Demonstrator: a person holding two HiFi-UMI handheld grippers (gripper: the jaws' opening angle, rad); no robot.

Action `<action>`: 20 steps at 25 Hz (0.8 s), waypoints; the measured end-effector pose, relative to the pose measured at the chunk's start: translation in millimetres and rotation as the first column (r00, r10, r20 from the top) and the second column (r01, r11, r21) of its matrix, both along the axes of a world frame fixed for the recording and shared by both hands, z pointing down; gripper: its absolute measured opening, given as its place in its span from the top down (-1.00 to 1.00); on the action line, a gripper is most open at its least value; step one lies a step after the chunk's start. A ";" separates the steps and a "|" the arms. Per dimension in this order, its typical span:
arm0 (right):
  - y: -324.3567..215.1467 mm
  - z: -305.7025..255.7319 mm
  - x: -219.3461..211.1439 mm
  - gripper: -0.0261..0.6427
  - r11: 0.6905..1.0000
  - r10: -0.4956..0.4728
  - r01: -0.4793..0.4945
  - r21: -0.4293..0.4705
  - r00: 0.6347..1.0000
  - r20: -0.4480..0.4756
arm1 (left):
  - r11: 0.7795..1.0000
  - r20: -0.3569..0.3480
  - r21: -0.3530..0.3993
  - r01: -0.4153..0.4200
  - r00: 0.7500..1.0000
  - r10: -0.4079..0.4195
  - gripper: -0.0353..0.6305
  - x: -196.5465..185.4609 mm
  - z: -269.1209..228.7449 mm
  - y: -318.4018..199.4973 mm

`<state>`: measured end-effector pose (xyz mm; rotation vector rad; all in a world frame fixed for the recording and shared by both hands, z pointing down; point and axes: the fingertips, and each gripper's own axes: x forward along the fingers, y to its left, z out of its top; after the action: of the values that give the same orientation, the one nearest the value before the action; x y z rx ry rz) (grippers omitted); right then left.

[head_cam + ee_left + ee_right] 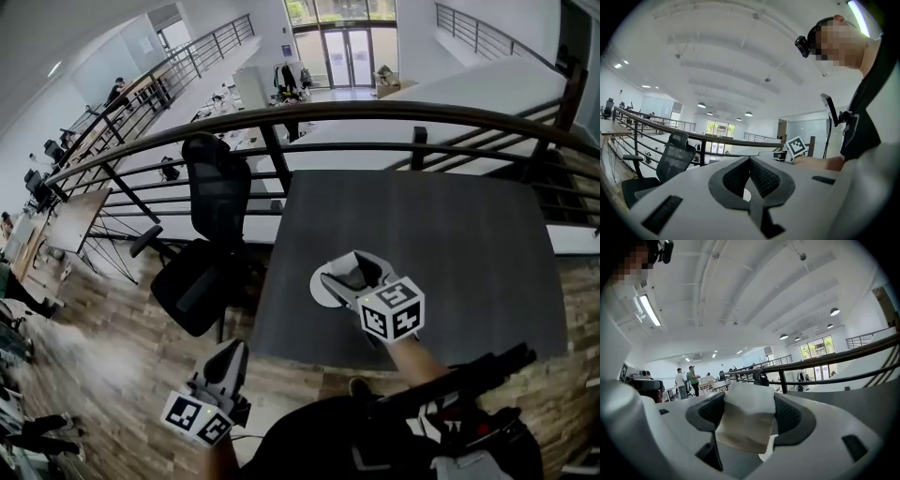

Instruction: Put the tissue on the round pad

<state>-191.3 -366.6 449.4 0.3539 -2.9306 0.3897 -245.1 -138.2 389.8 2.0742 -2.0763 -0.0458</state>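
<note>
A folded white tissue [745, 423] is pinched between the jaws of my right gripper [749, 401], which is shut on it. In the head view the right gripper [345, 272] hovers at the near left part of the dark grey table [450, 244], right over the white round pad [320, 292]. Only the pad's left rim shows from under it, and the gripper's body hides the tissue there. My left gripper [228, 358] is off the table, low at the front left above the wooden floor. Its jaws [750, 164] are shut with nothing between them.
A black office chair [211, 234] stands just left of the table. A dark curved railing [375, 112] runs behind the table, with a drop to a lower floor beyond. The person's body and a black device [459, 375] crowd the near edge.
</note>
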 end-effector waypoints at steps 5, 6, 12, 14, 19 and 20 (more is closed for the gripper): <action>-12.3 16.5 -8.5 -0.05 1.000 -0.026 0.025 -0.014 0.999 -0.028 | 0.999 0.006 0.002 0.034 0.999 -0.034 0.88 4.1 -3.0 -3.3; -12.8 19.4 -10.4 -0.05 0.999 -0.034 0.033 -0.019 0.999 -0.032 | 0.999 0.003 0.002 0.043 0.999 -0.043 0.88 5.0 -3.8 -3.4; -16.8 43.8 -22.5 -0.05 0.996 -0.074 0.071 -0.044 0.996 -0.059 | 0.997 0.005 0.006 0.076 0.997 -0.076 0.88 8.9 -8.1 -3.8; -18.6 53.0 -26.2 -0.05 0.995 -0.087 0.083 -0.057 0.994 -0.063 | 0.996 -0.001 -0.001 0.086 0.996 -0.086 0.88 9.7 -8.2 -3.1; -27.4 75.9 -36.7 -0.05 0.992 -0.101 0.093 -0.080 0.990 -0.098 | 0.994 -0.011 -0.027 0.108 0.994 -0.108 0.88 11.1 -6.1 -4.6; -28.5 79.2 -38.5 -0.05 0.992 -0.104 0.096 -0.083 0.989 -0.104 | 0.993 -0.009 -0.030 0.112 0.994 -0.112 0.88 10.6 -6.0 -4.7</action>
<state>-229.8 -395.1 528.6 0.2095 -2.8047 0.4539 -234.5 -142.9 383.8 1.9352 -2.1718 -0.0425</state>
